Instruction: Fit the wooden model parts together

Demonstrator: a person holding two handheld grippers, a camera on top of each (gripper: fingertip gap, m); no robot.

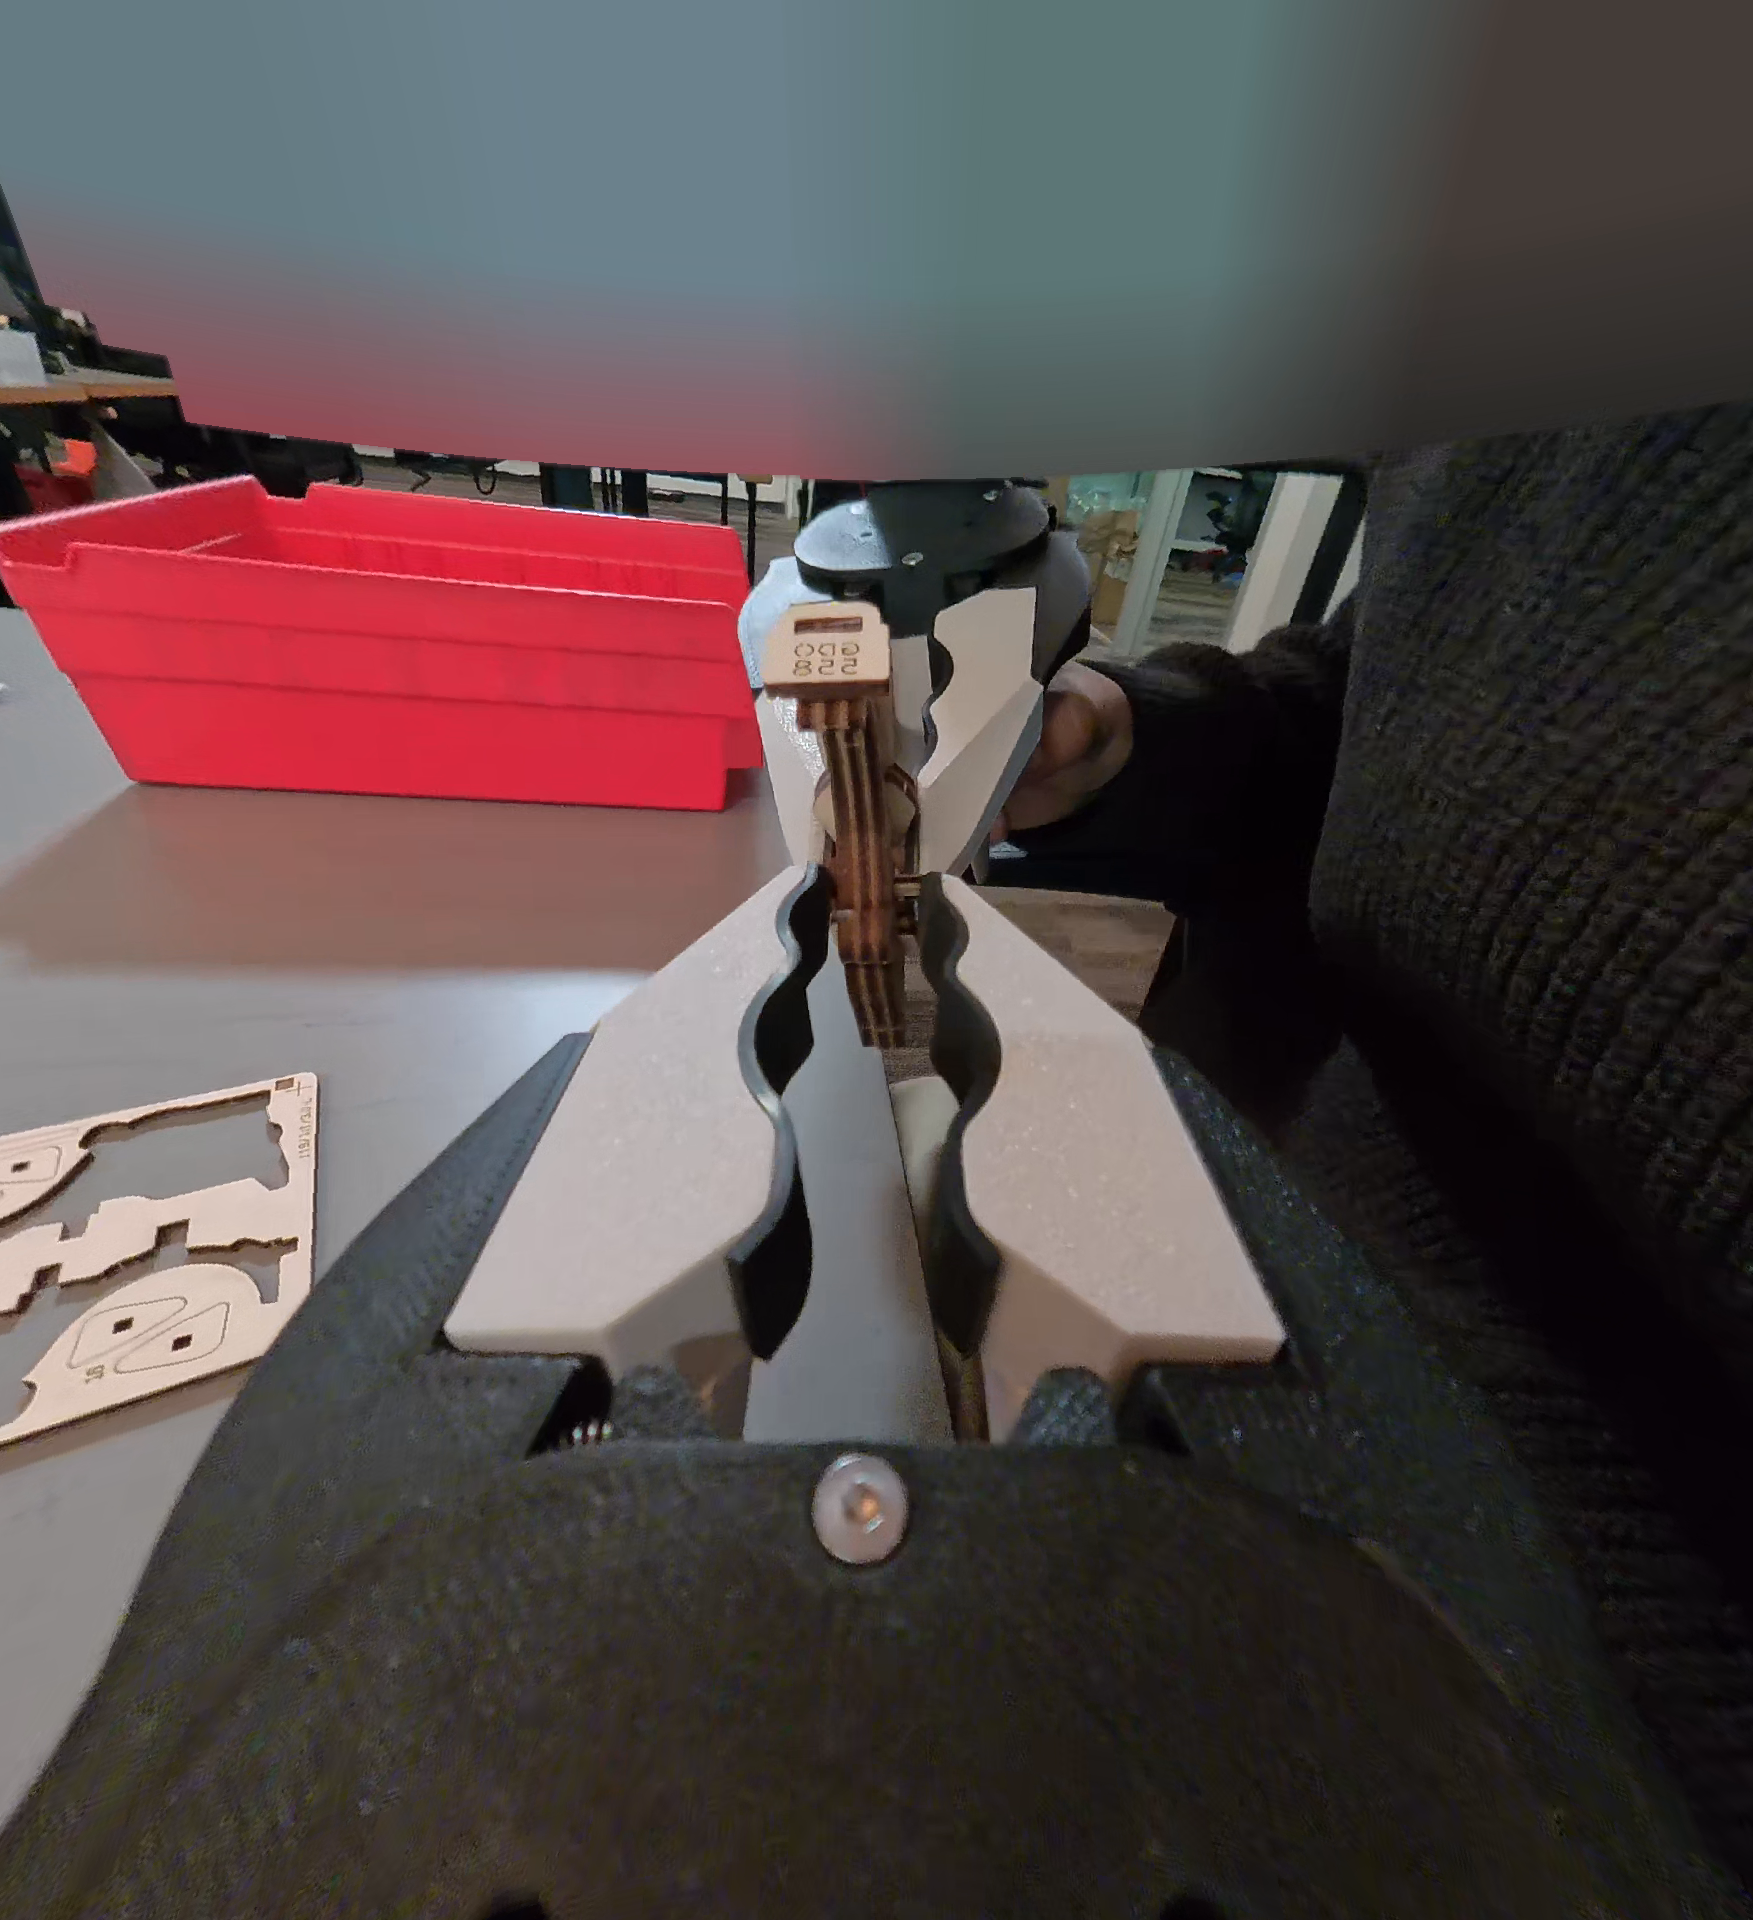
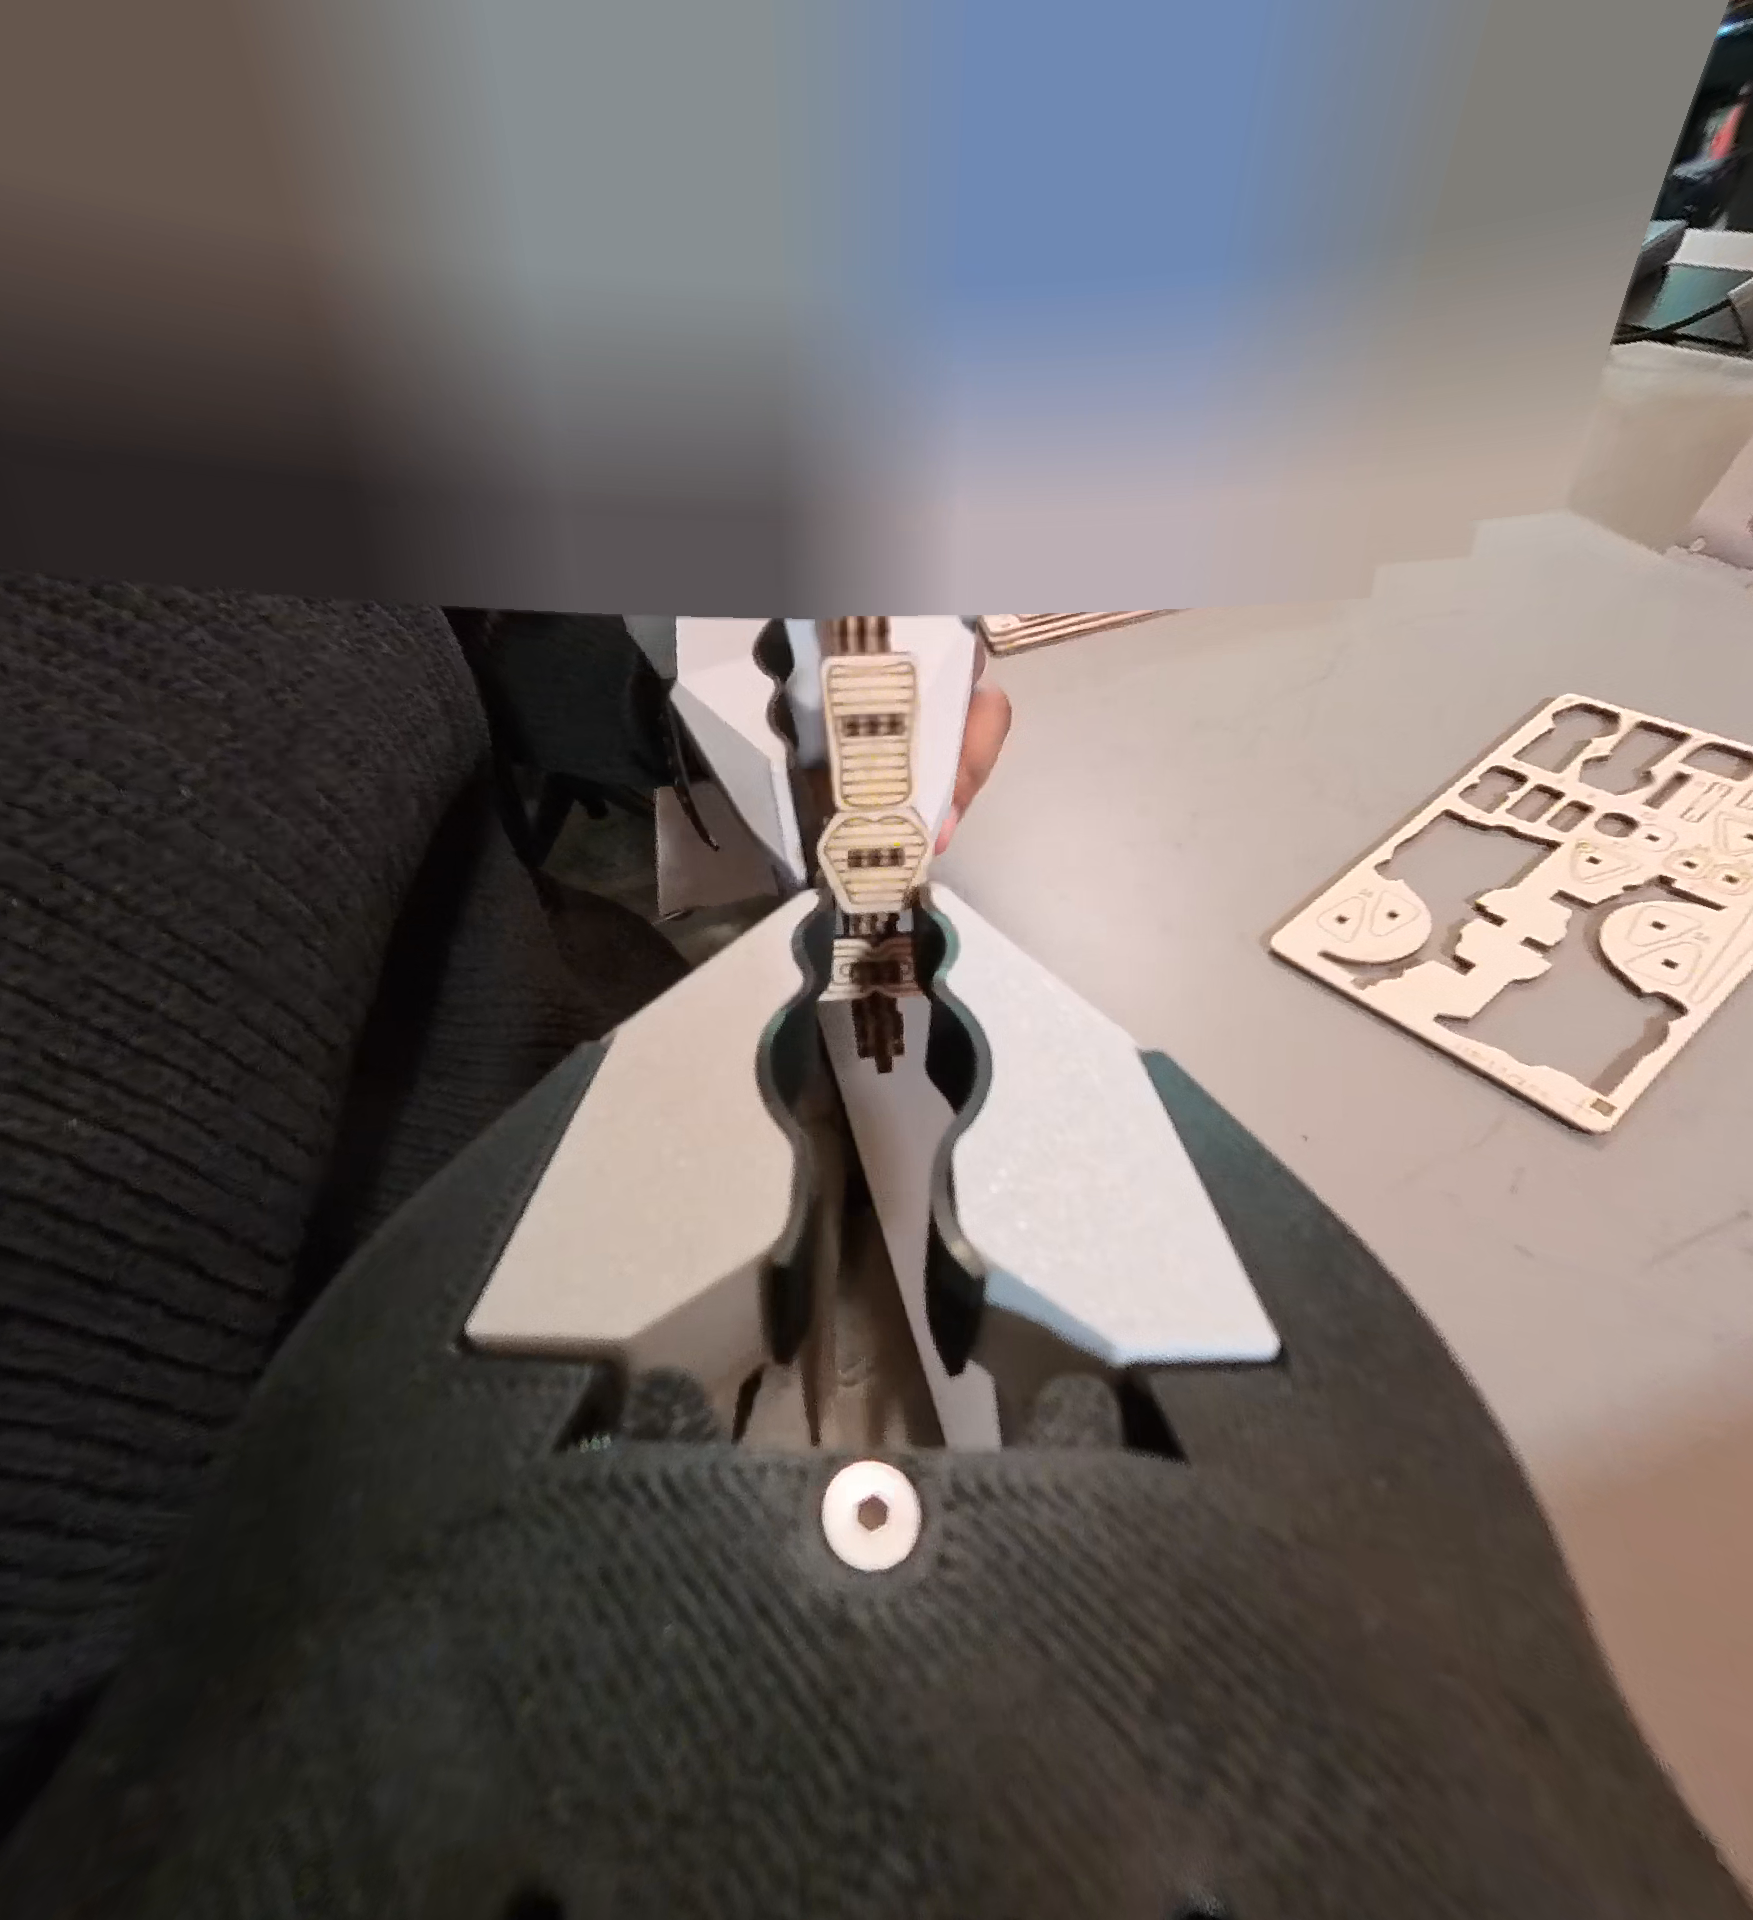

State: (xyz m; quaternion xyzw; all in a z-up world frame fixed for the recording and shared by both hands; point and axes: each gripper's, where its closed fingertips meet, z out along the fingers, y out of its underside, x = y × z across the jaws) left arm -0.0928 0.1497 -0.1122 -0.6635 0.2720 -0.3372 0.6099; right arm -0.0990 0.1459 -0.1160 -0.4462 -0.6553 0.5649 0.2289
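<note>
I see the grey table (image 1: 228, 914) stretching wide on my left, with the red bin (image 1: 384, 644) at its far side and a punched-out wooden sheet (image 2: 1568, 914) lying flat. My left gripper (image 1: 867, 899) and right gripper (image 2: 877, 914) meet tip to tip, both clamped on the wooden model (image 1: 864, 831), a slim layered stack held upright in the air above the table's near edge.

The left gripper (image 1: 870, 888) is pinching, fingers nearly closed. The right gripper (image 2: 877, 904) is facing it tip to tip, likewise clamped.
</note>
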